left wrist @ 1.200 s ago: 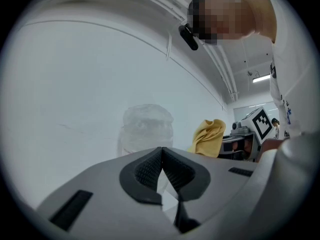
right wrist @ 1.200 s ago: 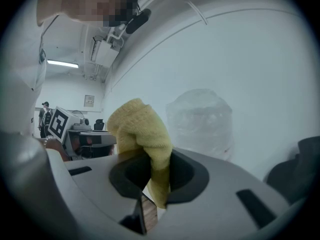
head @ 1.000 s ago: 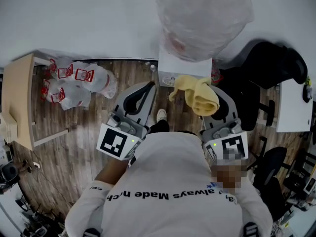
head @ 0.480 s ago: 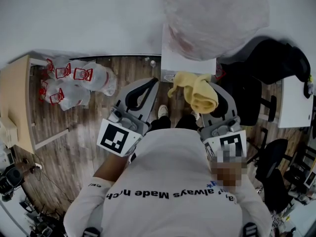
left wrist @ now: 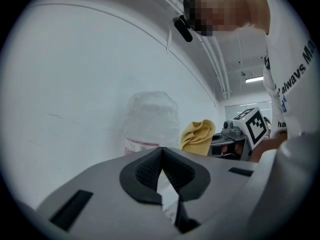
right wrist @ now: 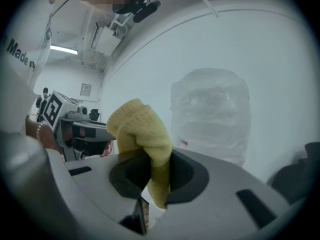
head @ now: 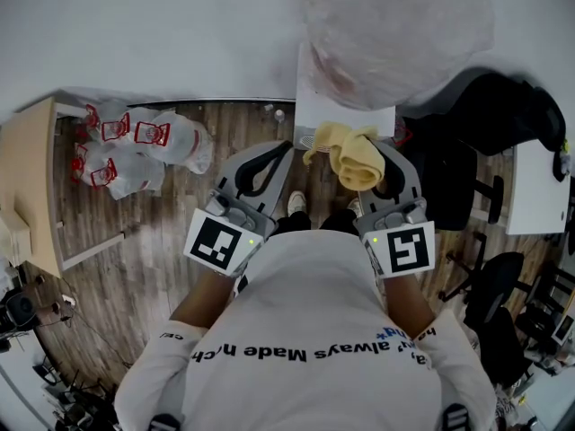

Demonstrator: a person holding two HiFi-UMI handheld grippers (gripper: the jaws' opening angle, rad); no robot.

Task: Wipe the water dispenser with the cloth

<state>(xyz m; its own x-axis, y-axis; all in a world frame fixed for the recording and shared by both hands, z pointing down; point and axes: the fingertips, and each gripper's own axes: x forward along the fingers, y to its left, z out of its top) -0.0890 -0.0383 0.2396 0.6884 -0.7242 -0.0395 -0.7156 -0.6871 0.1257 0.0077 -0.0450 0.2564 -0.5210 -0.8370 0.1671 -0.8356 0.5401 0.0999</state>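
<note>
Water dispenser [head: 334,119] isn't getting wiped yet: R tool [right wrist: 156,176] is clamping cloth [head: 353,155] nearby, L tool [left wrist: 161,156] closed, empty; next probably needing cloth-to-casing contact.

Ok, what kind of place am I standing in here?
Probably an office or lab workroom: a water dispenser with a plastic-wrapped bottle against the white wall, black office chairs beside a white desk, and wood-look flooring.

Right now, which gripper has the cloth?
The right gripper: its jaws are clamped on the yellow cloth. The left gripper is shut with nothing between its jaws.
</note>
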